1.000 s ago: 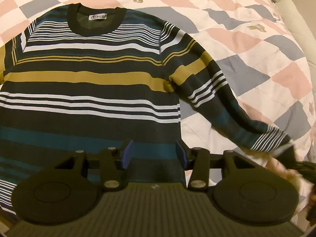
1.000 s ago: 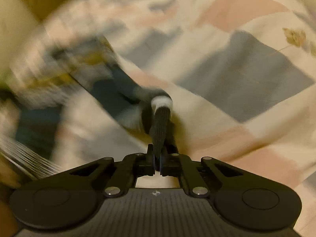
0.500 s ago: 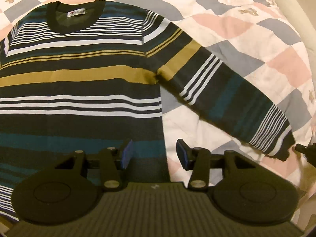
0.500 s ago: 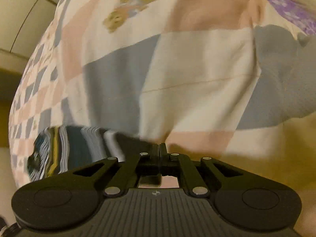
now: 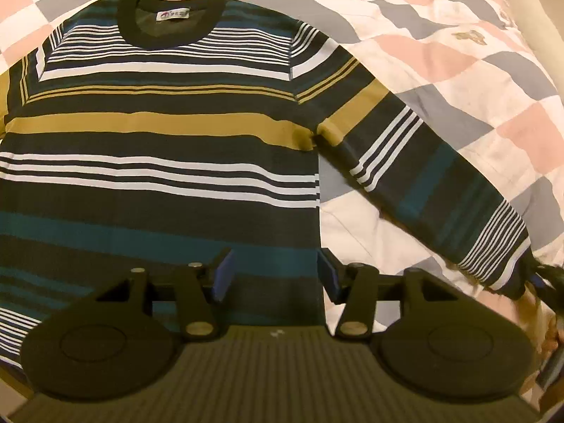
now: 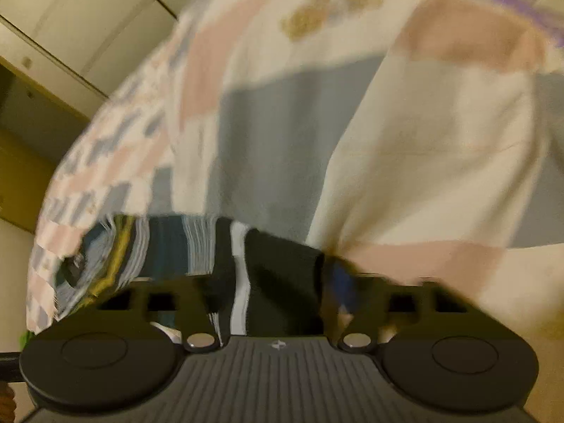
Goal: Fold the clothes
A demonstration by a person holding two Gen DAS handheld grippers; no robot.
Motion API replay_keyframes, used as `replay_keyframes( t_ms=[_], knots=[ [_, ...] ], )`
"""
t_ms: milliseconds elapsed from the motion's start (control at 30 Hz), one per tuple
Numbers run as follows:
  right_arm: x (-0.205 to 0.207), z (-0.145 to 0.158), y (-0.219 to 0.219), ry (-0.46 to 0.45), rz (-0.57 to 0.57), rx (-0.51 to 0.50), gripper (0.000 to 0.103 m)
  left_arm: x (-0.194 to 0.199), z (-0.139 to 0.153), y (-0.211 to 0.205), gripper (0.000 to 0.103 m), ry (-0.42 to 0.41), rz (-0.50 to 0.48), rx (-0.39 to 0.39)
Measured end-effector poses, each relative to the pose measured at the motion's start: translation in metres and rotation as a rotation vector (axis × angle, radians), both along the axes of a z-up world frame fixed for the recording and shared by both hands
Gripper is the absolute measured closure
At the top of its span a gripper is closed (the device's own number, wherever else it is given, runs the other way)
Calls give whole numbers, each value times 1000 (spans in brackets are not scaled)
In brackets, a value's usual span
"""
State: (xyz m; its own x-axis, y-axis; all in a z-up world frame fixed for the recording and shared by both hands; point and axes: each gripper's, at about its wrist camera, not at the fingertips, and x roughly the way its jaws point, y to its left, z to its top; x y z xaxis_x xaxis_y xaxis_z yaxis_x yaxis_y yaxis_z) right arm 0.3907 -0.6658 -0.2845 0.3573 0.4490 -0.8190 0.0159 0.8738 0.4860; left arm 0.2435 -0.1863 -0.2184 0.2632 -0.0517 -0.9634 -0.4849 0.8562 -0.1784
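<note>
- Sweater [image 5: 158, 162] lies flat, front up, on the quilt [image 5: 440, 53]; neck label [image 5: 173, 15] white with red mark, text unreadable.
- Left hand-held gripper [image 5: 274, 275]: jaws wide apart, empty, over the hem.
- Right hand-held gripper [image 6: 278, 282]: closed 0.5 s ago, now spread around the cuff [image 6: 282, 264]; view blurred.
- Sleeve [image 5: 423, 183] as before, stretched out sideways.

- The sweater [image 5: 158, 162] is a fine, matt knit cloth with a ribbed collar and a small woven label.
- The quilt [image 5: 440, 53] is soft, matt printed cotton, lightly creased.
- The left gripper [image 5: 273, 275] is matt black plastic with a ribbed body, shiny metal screw heads and blue rubbery-looking pads [image 5: 222, 275].
- The right gripper [image 6: 278, 292] looks alike, though blurred.
</note>
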Motion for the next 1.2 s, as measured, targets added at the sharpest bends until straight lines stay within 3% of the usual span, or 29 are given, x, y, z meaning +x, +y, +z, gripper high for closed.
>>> replay_keyframes(
  t_ms=[167, 400, 467, 500, 533, 567, 700, 867, 967, 1133, 1200],
  knots=[
    [-1, 20, -1, -53, -48, -145, 100, -17, 8, 10, 56, -32, 18, 15],
    [8, 8, 30, -22, -72, -360, 94, -59, 5, 42, 56, -2, 56, 58],
    [5, 18, 41, -20, -108, -434, 60, -77, 6, 54, 55, -2, 72, 61],
    [-4, 28, 49, -47, -135, -492, 48, -87, 6, 62, 55, -4, 89, 59],
    [-14, 38, 56, -84, -163, -553, 28, -98, 6, 70, 55, -5, 106, 57],
    [-26, 47, 63, -111, -182, -583, 23, -110, 6, 78, 55, -5, 124, 55],
    [-88, 63, 87, -62, -166, -389, 23, -152, 9, 106, 55, -14, 142, 51],
    [-180, 67, 158, 17, -39, -168, 20, -203, 17, 133, 55, -33, 118, 55],
    [-222, 74, 210, 31, 36, -98, 20, -228, 26, 144, 55, -27, 79, 79],
    [-268, 106, 257, 0, 116, -41, 15, -268, 54, 152, 55, -35, 54, 144],
    [-277, 124, 269, -31, 141, -34, 12, -280, 65, 154, 48, -42, 61, 153]
  ],
)
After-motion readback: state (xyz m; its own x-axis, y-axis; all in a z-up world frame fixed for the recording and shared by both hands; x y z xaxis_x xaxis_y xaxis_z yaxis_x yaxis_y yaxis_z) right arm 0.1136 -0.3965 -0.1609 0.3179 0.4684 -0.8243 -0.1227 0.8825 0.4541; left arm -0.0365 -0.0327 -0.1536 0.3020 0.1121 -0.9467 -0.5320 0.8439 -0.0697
